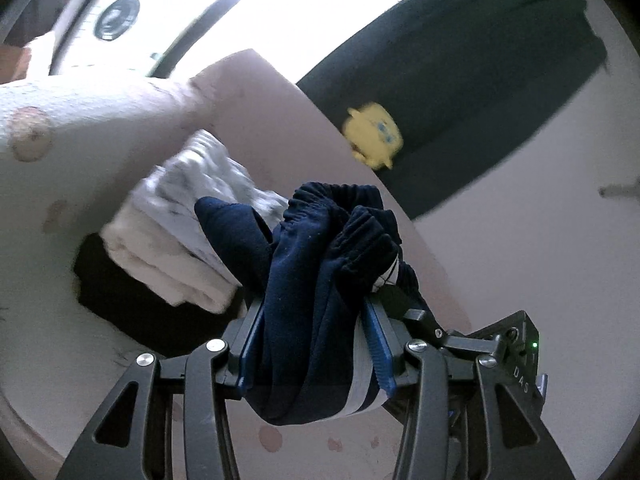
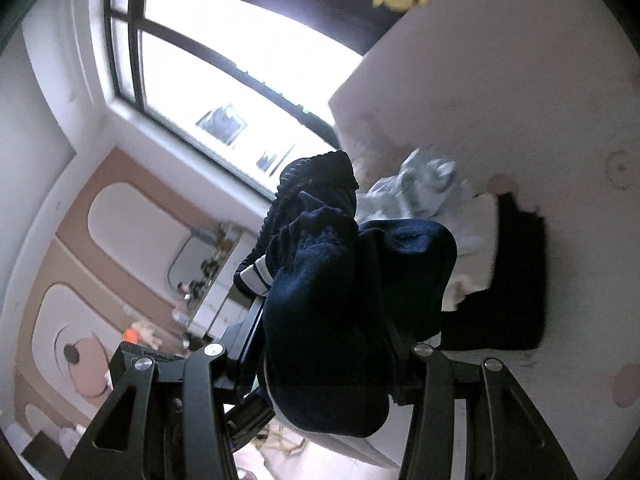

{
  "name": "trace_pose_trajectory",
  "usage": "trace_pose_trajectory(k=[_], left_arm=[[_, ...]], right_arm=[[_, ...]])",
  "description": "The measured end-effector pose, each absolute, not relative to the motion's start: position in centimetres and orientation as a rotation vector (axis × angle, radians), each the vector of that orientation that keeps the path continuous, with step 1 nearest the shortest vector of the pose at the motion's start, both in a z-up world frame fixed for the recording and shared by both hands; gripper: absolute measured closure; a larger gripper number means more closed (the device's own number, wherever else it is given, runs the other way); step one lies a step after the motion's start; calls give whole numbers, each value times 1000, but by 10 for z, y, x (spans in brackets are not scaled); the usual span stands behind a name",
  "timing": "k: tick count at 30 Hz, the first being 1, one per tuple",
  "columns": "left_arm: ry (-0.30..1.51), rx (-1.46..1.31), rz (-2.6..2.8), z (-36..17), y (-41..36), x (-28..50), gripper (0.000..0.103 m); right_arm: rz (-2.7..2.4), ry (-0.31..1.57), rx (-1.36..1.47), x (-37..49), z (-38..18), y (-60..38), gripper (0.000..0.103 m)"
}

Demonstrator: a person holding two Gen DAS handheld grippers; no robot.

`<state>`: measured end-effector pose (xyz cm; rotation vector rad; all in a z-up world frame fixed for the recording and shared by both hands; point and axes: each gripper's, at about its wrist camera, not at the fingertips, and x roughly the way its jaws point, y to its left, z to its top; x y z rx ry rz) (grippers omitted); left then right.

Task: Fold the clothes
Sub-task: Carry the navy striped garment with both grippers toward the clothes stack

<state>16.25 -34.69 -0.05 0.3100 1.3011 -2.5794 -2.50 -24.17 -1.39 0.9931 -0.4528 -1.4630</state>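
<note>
Left gripper (image 1: 316, 332): fingers part-way closed, clamped on bunched navy garment (image 1: 320, 280).
Right gripper (image 2: 332, 344): fingers part-way closed, gripping the same navy garment (image 2: 340, 320).
Navy garment: white-striped, lifted clear of bed (image 1: 36, 280), just in front of folded stack.
Folded stack (image 1: 168, 248): white pieces on black piece, on the bed.
Yellow plush toy (image 1: 374, 134): beyond the stack.

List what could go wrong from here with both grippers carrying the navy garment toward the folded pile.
1. The navy garment is bunched thickly between the left gripper fingers and in the right gripper; a fold could slip loose and undo itself.
2. Set down carelessly, it could topple the stack of folded clothes on the bed.
3. Hanging fabric hides the bed below, so placement may be off.
</note>
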Motion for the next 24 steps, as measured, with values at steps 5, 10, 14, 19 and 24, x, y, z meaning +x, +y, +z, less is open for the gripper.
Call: trace_pose_trajectory(k=[5, 10, 14, 19, 24], left_arm=[[1316, 205, -2521, 16, -379, 158, 61], [1323, 176, -2506, 34, -408, 128, 61], [1314, 204, -2518, 43, -430, 99, 61], [1219, 353, -2573, 47, -448, 66, 61], [1104, 396, -2612, 61, -457, 53, 61]], right_arm=[[-1402, -306, 985, -36, 17, -292, 54], [-1412, -189, 990, -62, 54, -328, 54], [-1430, -159, 981, -84, 66, -343, 54], [-1442, -263, 1018, -112, 48, -349, 53], [-1372, -512, 1022, -128, 26, -350, 53]])
